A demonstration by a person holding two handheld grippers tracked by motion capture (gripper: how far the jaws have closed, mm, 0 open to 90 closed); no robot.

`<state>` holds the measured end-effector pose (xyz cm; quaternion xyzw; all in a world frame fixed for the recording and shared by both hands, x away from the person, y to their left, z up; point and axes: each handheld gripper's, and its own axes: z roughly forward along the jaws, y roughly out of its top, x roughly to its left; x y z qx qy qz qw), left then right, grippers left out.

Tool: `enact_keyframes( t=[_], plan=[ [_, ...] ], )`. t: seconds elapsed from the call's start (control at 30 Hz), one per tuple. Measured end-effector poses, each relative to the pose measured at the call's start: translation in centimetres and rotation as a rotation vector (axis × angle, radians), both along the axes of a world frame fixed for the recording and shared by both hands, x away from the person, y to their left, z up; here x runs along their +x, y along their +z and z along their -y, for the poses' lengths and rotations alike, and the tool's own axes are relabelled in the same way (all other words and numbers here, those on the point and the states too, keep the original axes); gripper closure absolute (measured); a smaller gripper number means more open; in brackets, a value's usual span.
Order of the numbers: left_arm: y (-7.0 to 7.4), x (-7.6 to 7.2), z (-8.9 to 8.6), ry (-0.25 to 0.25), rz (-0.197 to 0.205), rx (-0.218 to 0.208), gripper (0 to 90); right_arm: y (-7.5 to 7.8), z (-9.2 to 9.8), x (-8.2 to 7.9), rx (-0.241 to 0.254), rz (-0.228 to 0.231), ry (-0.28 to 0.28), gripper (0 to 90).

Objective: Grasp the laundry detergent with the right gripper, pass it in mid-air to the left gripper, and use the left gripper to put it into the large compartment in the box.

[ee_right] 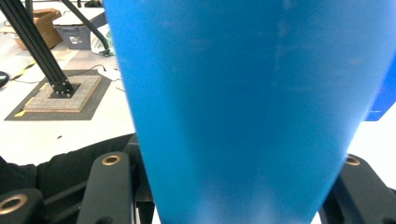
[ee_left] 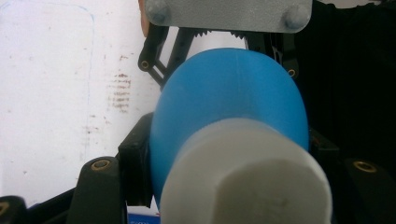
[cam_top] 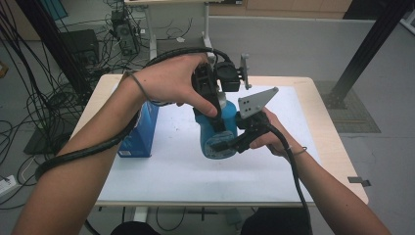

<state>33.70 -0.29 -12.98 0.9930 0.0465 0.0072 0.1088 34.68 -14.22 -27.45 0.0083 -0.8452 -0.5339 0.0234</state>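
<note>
Risk: the bottle [cam_top: 219,131] is held above the table [cam_top: 313,103], tipped with its base toward the camera, and supported only by two grips, so a hard twist on the cap [ee_left: 247,172] or any slackening of the lower grip could let the smooth body rotate, slip and drop. The left gripper [cam_top: 215,105] has its jaws pinched on the neck end beside the cap, while the right gripper [cam_top: 234,139] is clamped across the body. The bottle is glossy blue plastic with rounded shoulders, a flattened body and a white ribbed cap.
</note>
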Motion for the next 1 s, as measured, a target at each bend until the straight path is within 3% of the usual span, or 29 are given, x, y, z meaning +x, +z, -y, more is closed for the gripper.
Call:
enact_keyframes(
  t=[0.37,1.0],
  plan=[
    [0.02,-0.13,-0.02,-0.002,0.008,-0.014,37.3,0.05,0.06,-0.07,0.005,0.003,-0.002,42.9],
    [0.14,-0.19,0.09,0.004,0.009,0.001,37.3,0.08,0.05,-0.10,0.009,0.003,0.000,43.0]
  ],
)
